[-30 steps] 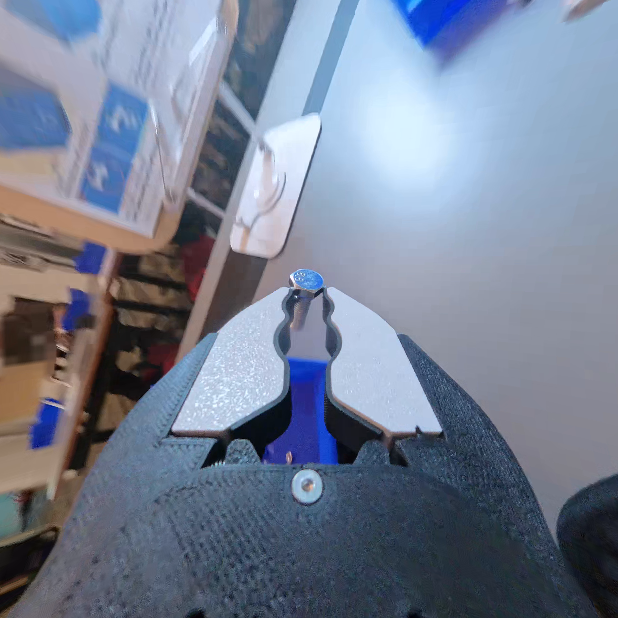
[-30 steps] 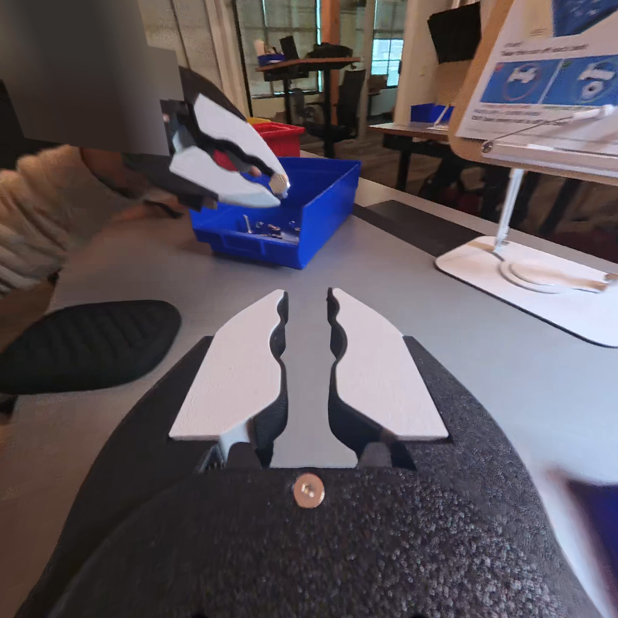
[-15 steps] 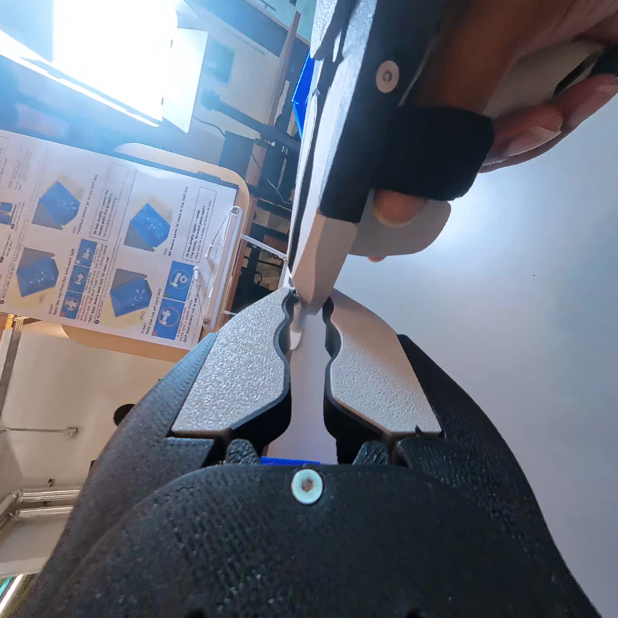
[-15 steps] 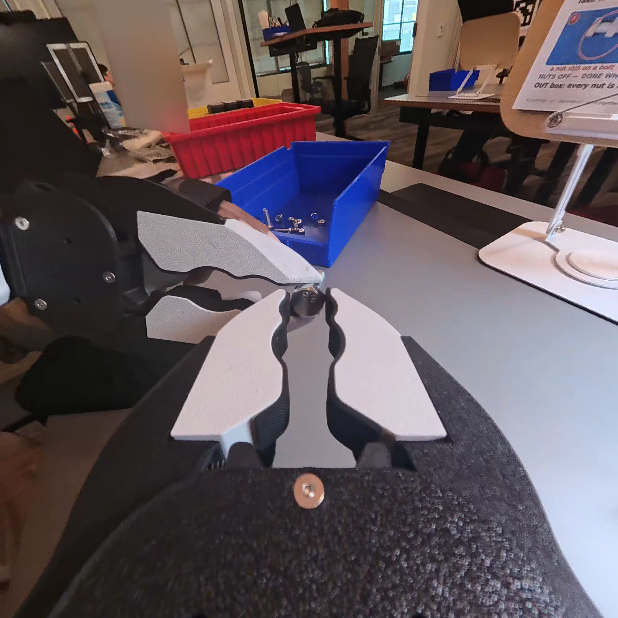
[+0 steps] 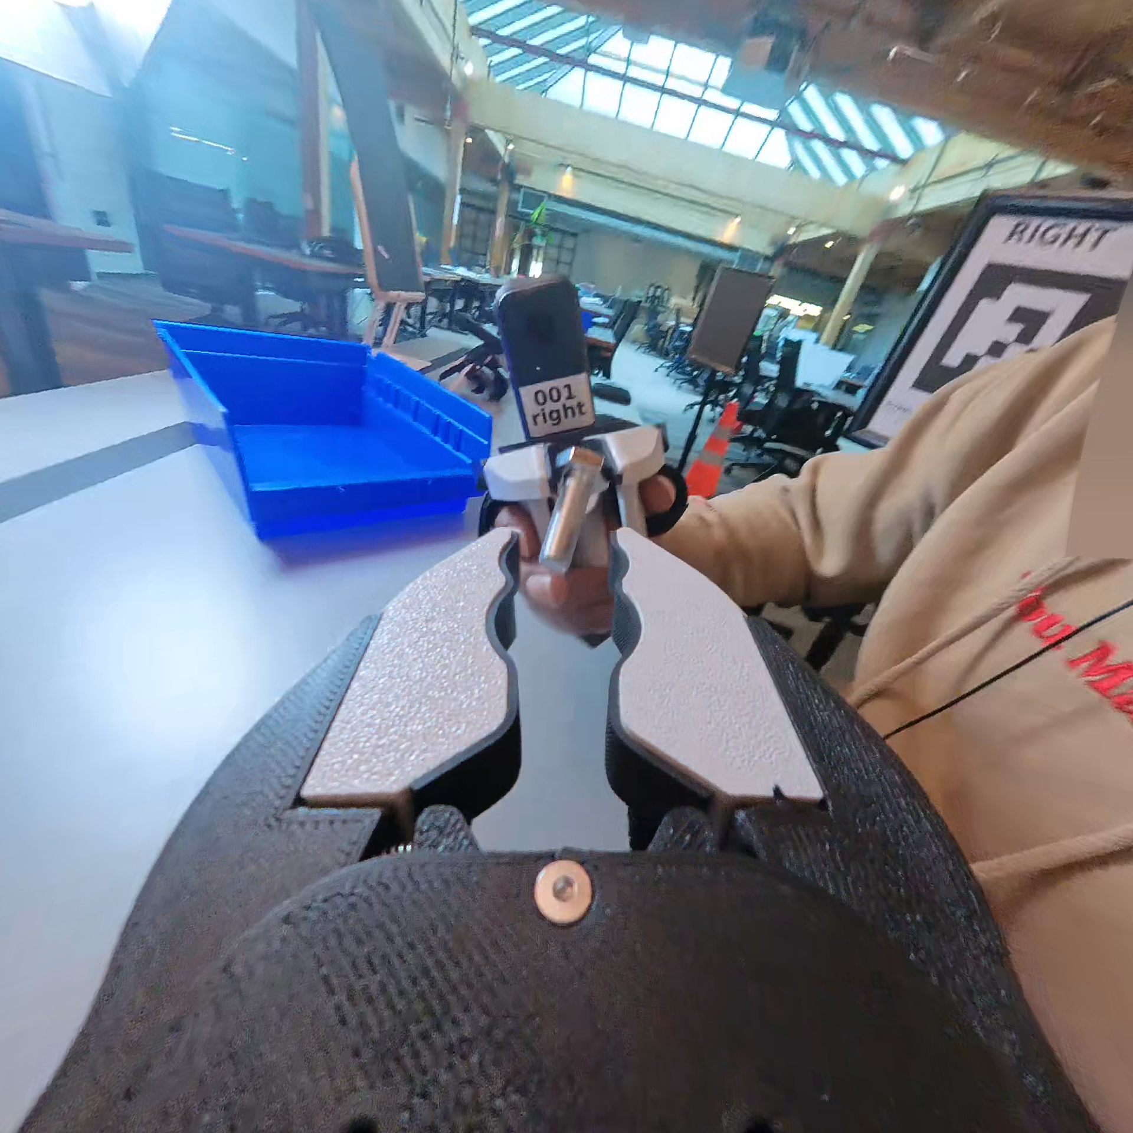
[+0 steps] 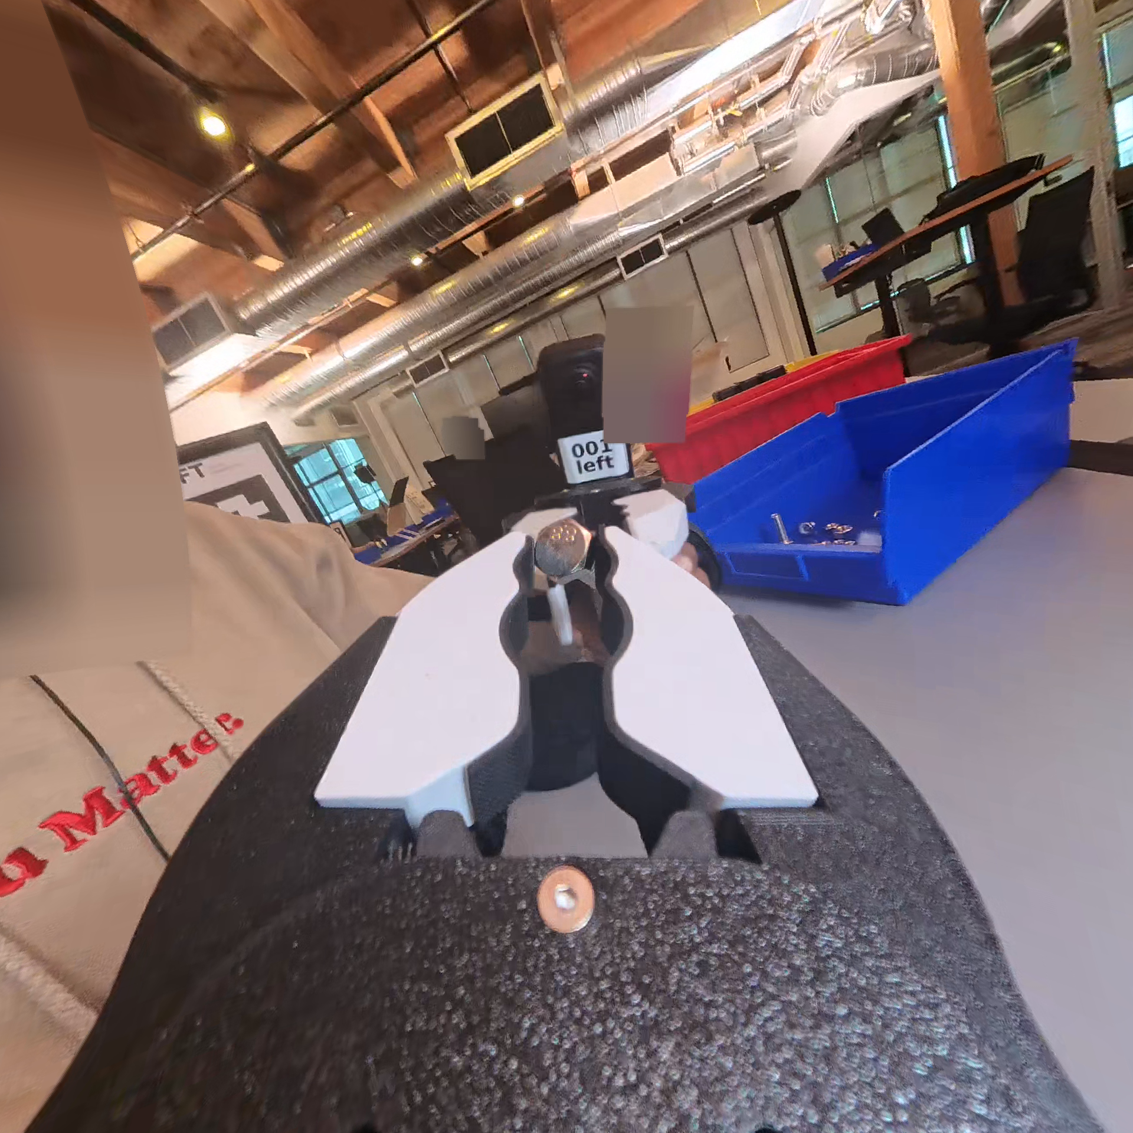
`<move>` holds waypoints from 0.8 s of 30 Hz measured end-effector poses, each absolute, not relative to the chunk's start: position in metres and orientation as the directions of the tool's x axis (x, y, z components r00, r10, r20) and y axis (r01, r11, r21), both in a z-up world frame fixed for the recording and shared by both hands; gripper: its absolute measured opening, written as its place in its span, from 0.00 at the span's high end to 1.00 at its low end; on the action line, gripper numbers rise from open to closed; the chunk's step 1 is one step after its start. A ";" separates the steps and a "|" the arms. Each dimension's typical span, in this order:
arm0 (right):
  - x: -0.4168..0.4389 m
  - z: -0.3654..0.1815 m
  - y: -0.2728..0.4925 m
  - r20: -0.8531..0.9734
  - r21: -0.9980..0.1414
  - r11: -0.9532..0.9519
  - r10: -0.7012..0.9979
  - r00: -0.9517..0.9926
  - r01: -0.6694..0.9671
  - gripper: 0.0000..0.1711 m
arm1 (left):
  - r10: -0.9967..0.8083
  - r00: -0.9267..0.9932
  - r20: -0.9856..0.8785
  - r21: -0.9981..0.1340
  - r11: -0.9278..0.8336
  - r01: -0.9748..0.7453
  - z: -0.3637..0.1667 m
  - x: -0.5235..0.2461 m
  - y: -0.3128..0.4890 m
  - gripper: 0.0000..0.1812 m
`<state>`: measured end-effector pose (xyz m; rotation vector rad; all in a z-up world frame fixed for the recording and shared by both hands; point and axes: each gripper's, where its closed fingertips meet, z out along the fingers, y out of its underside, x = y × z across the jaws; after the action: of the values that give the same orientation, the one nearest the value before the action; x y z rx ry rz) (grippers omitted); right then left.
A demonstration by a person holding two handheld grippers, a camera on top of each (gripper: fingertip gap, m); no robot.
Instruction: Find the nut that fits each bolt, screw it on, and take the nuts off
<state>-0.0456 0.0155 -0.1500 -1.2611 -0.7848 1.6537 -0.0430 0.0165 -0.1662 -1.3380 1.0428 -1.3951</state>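
Currently: right gripper [image 6: 564, 539] clamped on bolt [image 6: 561, 547] head; left gripper [image 5: 564, 542] parted, empty, facing it above the table [image 5: 110, 644].

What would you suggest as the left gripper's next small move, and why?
Probably swing the left gripper toward the blue bin holding loose nuts and fetch one: its jaws stand open and empty, while the right gripper grips the bolt by its head, the shank bare.

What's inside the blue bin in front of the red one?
One loose bolt and a few small nuts lie on the floor of the blue bin. Its front wall hides the nearest strip.
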 end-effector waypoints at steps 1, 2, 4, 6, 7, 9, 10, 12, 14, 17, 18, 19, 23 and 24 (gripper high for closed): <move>-0.047 -0.153 0.015 -0.391 -0.879 -0.399 0.916 -0.087 -0.261 0.89 | -0.970 -0.012 0.241 -0.969 -0.241 0.052 -0.167 -0.043 0.015 0.89; -0.048 -0.154 0.014 -0.387 -0.881 -0.397 0.918 -0.089 -0.256 0.89 | -0.971 -0.009 0.240 -0.970 -0.240 0.034 -0.169 -0.042 0.015 0.91; -0.048 -0.157 0.014 -0.370 -0.895 -0.379 0.925 -0.083 -0.235 0.89 | -0.977 0.012 0.212 -0.977 -0.212 0.008 -0.172 -0.043 0.016 0.94; -0.048 -0.164 0.014 -0.315 -0.930 -0.318 0.948 -0.045 -0.183 0.89 | -0.981 0.026 0.193 -0.980 -0.194 -0.038 -0.176 -0.044 0.017 0.94; -0.048 -0.169 0.014 -0.274 -0.951 -0.274 0.961 -0.018 -0.141 0.89 | -0.983 0.035 0.181 -0.981 -0.183 -0.059 -0.177 -0.045 0.017 0.94; -0.047 -0.182 0.017 -0.168 -0.986 -0.167 0.984 0.056 -0.029 0.89 | -0.984 0.058 0.169 -0.979 -0.175 -0.105 -0.182 -0.047 0.020 0.94; -0.047 -0.190 0.021 -0.103 -0.994 -0.107 0.989 0.102 0.036 0.89 | -0.983 0.068 0.171 -0.978 -0.178 -0.113 -0.182 -0.048 0.021 0.96; -0.047 -0.209 0.029 0.049 -0.982 0.012 0.980 0.193 0.190 0.89 | -0.976 0.049 0.212 -0.971 -0.216 -0.102 -0.178 -0.049 0.019 1.00; -0.053 -0.222 0.029 0.099 -0.965 0.041 0.972 0.214 0.258 0.89 | -0.979 0.076 0.188 -0.962 -0.199 -0.187 -0.191 -0.046 0.019 1.00; -0.059 -0.226 0.029 0.104 -0.964 0.042 0.968 0.229 0.263 0.89 | -0.986 0.106 0.126 -0.970 -0.145 -0.194 -0.193 -0.042 0.019 1.00; -0.059 -0.224 0.030 0.093 -0.968 0.032 0.967 0.236 0.248 0.90 | -0.985 0.123 0.118 -0.978 -0.137 -0.159 -0.187 -0.044 0.022 1.00; -0.057 -0.220 0.031 0.068 -0.975 0.014 0.969 0.239 0.221 0.90 | -0.984 0.142 0.107 -0.985 -0.125 -0.120 -0.181 -0.049 0.027 1.00; -0.048 -0.191 0.031 -0.088 -0.996 -0.092 0.975 0.206 0.009 0.90 | -0.982 0.106 0.154 -0.985 -0.161 -0.058 -0.179 -0.059 0.036 0.83; -0.046 -0.183 0.029 -0.140 -0.990 -0.132 0.974 0.178 -0.053 0.89 | -0.980 0.073 0.183 -0.980 -0.188 -0.065 -0.184 -0.058 0.034 0.78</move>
<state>-0.0456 0.0294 -0.1827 -1.3585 -0.9761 1.1891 -0.0576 0.0340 -0.1844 -1.4303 1.1175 -1.2595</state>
